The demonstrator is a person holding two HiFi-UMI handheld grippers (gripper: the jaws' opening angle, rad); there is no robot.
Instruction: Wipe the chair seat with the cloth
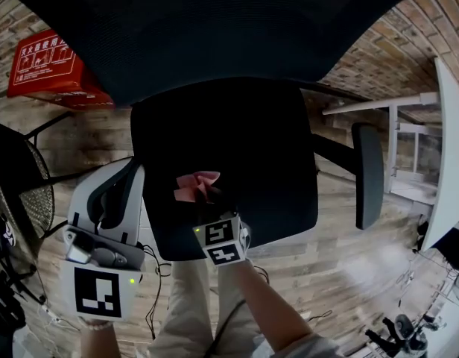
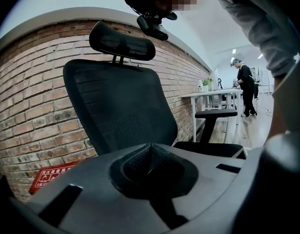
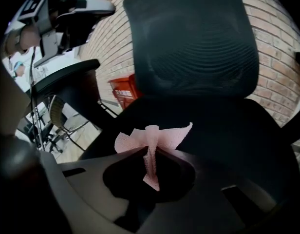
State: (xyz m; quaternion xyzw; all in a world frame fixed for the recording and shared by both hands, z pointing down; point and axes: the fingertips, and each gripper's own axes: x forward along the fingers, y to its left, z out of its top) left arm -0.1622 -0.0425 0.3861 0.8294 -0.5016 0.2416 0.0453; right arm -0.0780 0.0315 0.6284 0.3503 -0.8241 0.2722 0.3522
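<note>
Our right gripper (image 1: 209, 203) sits mid-frame over the chair seat (image 1: 274, 148), pinching the pink cloth (image 1: 196, 186). Our left gripper (image 1: 119, 185), lower left, is closed and empty. We cannot read the writing on the red sign (image 1: 45, 64), upper left.

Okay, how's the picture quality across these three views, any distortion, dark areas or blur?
Head view: heavy fisheye curve, the black chair seat reads almost featureless, the pink cloth stands out. Left gripper view: dark vignetted corners, the brick wall bowed. Right gripper view: the cloth is sharp, the right gripper's near body dim and soft.
</note>
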